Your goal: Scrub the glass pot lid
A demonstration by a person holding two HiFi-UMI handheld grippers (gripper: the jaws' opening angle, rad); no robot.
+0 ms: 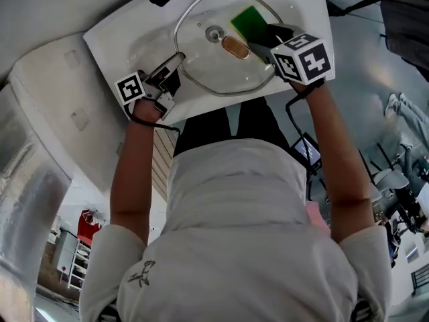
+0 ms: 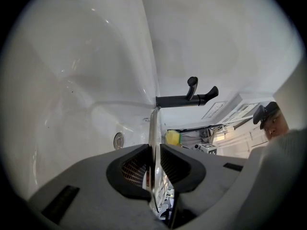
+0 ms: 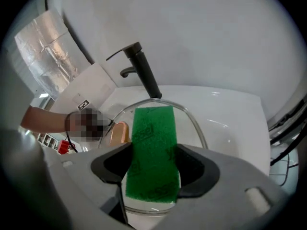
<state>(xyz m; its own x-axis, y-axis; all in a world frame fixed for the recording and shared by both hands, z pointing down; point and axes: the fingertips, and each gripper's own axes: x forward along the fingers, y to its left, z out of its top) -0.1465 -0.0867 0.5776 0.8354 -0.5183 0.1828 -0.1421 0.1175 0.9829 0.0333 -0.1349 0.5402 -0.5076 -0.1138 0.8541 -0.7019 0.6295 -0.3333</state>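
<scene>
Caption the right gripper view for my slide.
Right gripper holding a green sponge over the glass lid in the sink.

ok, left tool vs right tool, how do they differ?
The left tool clamps the thin rim of the glass lid, jaws nearly together; the right tool grips the green sponge, jaws wider apart. The left tool holds the lid at its left edge; the right tool is over its right side, sponge against the glass. Both are shut on something above the sink.

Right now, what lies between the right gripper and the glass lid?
A green sponge, clamped in the right gripper, lies against the glass lid; the right gripper view shows it.
</scene>
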